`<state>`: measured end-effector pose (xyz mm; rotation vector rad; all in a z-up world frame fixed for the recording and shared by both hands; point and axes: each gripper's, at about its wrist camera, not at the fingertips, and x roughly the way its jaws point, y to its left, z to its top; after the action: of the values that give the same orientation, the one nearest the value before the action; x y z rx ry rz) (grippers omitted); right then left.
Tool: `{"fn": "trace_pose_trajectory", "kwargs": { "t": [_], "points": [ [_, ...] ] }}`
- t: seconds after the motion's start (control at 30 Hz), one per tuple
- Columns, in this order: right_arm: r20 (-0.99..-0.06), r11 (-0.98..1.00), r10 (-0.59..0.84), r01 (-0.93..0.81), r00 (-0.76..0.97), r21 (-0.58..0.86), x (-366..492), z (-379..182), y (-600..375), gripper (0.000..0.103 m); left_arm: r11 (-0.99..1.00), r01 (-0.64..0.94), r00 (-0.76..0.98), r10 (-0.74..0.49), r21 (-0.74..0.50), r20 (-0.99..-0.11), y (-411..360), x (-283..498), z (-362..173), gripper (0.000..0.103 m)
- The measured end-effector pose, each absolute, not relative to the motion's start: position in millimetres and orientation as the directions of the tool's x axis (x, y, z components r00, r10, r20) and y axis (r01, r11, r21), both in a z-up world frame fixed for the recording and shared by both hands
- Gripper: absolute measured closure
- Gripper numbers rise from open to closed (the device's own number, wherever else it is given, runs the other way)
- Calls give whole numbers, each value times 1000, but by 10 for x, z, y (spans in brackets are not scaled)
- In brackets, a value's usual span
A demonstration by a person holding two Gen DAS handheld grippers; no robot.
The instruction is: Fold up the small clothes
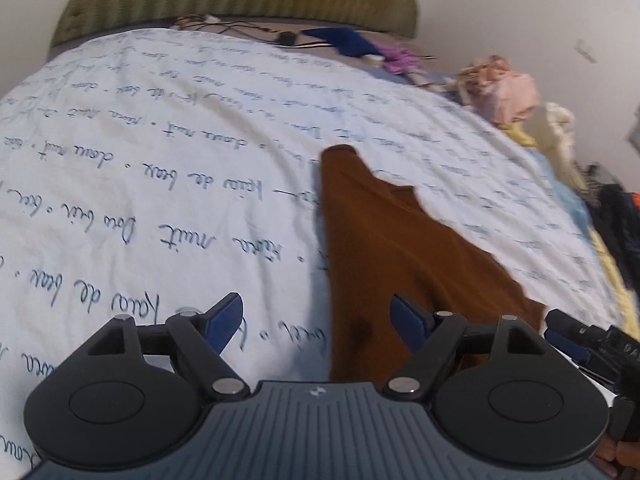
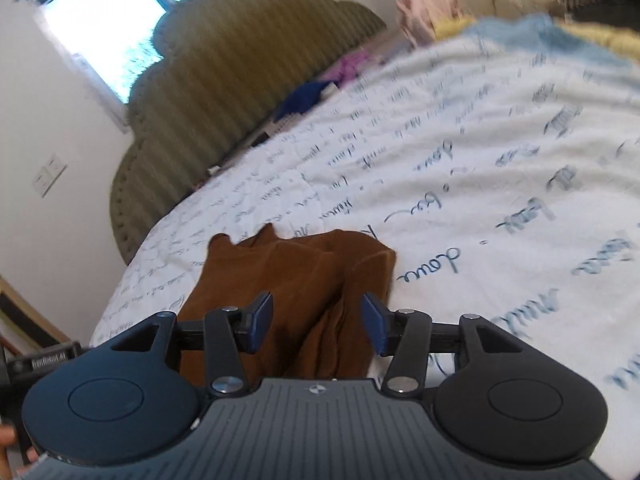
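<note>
— On the white bedsheet point(image 1: 160, 160), what is seen?
— A brown garment point(image 1: 384, 248) is spread there. The left gripper point(image 1: 318, 320) and the right gripper point(image 2: 316, 322) are held wide apart over it; nothing is clamped.

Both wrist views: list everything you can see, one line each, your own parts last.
Rust-brown fabric garment: one, brown, lying partly folded on the bedspread, just ahead of both tongs.
White bedspread with blue handwriting print: one, white and blue, covering the bed.
Olive ribbed scalloped headboard: one, olive green, at the far end of the bed.
Heap of mixed clothes: one heap, pink, cream, yellow and dark, along the bed's far right edge.
Navy cloth: one, dark blue, near the headboard.
Purple cloth: one, beside the navy cloth.
Window: one, bright, behind the headboard.
Left tongs: open.
Right tongs: open over the garment.
</note>
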<state>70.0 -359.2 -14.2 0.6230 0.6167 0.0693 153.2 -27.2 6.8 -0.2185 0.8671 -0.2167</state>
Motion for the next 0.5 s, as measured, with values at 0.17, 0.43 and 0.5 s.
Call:
{"fn": "trace_pose_trajectory", "kwargs": {
  "t": [0.17,0.43,0.5],
  "points": [
    [-571,802,272,146,775,580,1168,-366,-3541,61,983,73,643,-178,-171,-745,-458,1763,7,22],
    [-541,884,127,152,832,442,1164,-242,-3518,94,987,120,669,-160,-107,-725,-636,1845,2,22],
    [-568,889,122,165,814,426,1219,-317,-3528,94,988,136,656,-144,-71,-741,-708,1857,-75,22]
  ]
}}
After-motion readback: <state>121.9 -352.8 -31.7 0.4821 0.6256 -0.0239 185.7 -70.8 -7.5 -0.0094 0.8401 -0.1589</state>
